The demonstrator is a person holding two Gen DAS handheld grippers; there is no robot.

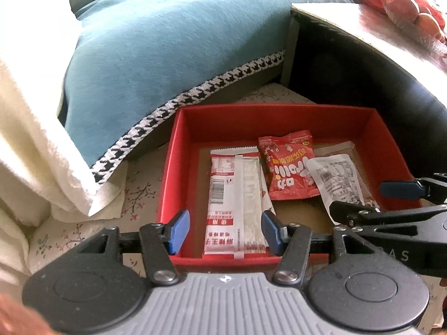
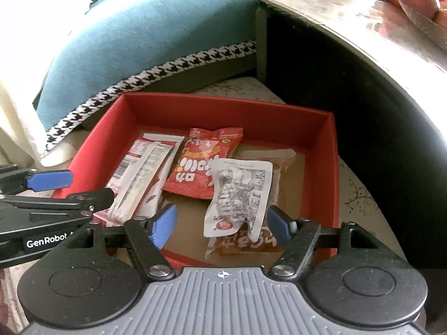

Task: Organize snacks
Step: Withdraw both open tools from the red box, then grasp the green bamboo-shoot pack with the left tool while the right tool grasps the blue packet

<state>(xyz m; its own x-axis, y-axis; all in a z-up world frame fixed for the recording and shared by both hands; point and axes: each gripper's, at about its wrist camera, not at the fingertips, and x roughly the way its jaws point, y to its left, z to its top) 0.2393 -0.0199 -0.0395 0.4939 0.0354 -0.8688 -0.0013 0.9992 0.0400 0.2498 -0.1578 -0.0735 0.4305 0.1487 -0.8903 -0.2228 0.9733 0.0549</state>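
A red box (image 1: pixel 251 120) (image 2: pixel 223 111) sits on a floral sheet and holds several snack packets. A long white-and-red packet (image 1: pixel 234 203) (image 2: pixel 139 178) lies at the left. A red packet (image 1: pixel 287 167) (image 2: pixel 204 162) lies in the middle. At the right, a white printed packet (image 1: pixel 335 184) (image 2: pixel 240 195) rests on a brown packet (image 2: pixel 245 243). My left gripper (image 1: pixel 225 231) hovers open above the long packet, its pads clear of it. My right gripper (image 2: pixel 222 227) hovers open above the white printed packet without touching it.
A teal cushion (image 1: pixel 173 55) with houndstooth trim lies behind the box, and a white blanket (image 1: pixel 30 128) lies at the left. A table edge (image 1: pixel 363 19) overhangs at the upper right and carries a red bag of fruit (image 1: pixel 405 2). Beneath it is dark.
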